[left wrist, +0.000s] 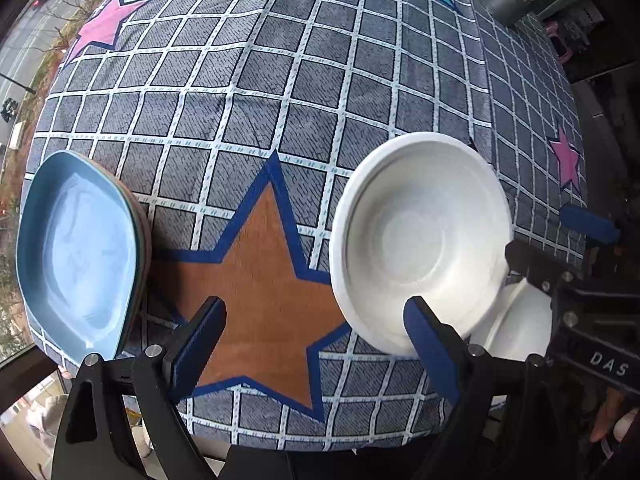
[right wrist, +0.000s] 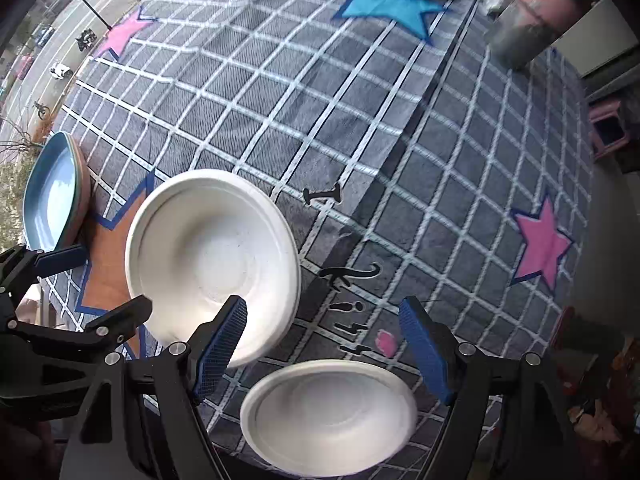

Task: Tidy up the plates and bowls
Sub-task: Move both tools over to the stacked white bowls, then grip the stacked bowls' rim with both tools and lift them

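Right wrist view: both claws, left claw (left wrist: 316,344) & right claw (right wrist: 324,344), wide open & empty; plates (right wrist: 52,196) stacked, two white bowls (right wrist: 212,256) (right wrist: 328,412) lie apart, unstacked.

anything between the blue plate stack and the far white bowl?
No dish. Left wrist view shows only cloth between the blue plate stack and far white bowl: the grid blanket with its orange star. Left gripper hangs open above it.

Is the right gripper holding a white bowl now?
No, the right gripper is open and empty above the white bowls.
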Available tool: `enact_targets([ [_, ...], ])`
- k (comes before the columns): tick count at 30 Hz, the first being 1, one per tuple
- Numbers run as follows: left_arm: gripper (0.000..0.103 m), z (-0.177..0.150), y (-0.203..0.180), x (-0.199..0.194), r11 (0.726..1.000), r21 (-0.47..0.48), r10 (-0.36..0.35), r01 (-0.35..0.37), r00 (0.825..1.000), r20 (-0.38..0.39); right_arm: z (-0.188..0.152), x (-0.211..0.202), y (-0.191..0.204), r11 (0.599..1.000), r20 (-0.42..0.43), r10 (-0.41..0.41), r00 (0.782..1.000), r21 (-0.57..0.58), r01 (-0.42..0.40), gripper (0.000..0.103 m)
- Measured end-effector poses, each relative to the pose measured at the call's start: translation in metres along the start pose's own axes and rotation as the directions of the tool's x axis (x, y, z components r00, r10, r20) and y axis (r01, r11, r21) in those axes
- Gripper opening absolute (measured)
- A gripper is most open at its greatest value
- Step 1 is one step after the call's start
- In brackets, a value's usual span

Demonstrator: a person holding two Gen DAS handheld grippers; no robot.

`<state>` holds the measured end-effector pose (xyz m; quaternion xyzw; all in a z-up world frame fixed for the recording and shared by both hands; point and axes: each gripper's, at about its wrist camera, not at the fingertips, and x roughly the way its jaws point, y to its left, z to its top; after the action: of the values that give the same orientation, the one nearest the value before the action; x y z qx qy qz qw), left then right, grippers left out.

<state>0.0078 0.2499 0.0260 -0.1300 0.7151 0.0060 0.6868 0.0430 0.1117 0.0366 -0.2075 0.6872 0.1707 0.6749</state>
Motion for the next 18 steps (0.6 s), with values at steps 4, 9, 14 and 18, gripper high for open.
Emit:
enact_targets([
  [4, 0.09, 0.008, 0.0, 0.01, 1.0, 0.009, 0.011, -0.011, 1.0, -0.004, 0.007, 0.013, 0.004, 1.0, -0.039, -0.009, 0.999, 0.003, 0.009, 0.079],
  [9, 0.065, 0.017, -0.006, 0.026, 1.0, 0.001, -0.028, 0.028, 0.999, -0.033, 0.016, 0.026, 0.009, 1.0, -0.061, 0.008, 0.998, 0.0, -0.008, 0.067],
  [14, 0.025, 0.013, -0.015, 0.036, 0.997, 0.037, -0.063, 0.066, 0.995, -0.072, 0.015, 0.044, 0.021, 0.997, -0.114, 0.073, 0.991, 0.01, -0.072, 0.019],
  [18, 0.025, 0.013, -0.031, 0.03, 0.996, 0.074, -0.038, 0.041, 0.998, -0.049, 0.014, 0.038, 0.027, 0.998, -0.086, 0.06, 0.994, 0.0, -0.06, 0.019],
])
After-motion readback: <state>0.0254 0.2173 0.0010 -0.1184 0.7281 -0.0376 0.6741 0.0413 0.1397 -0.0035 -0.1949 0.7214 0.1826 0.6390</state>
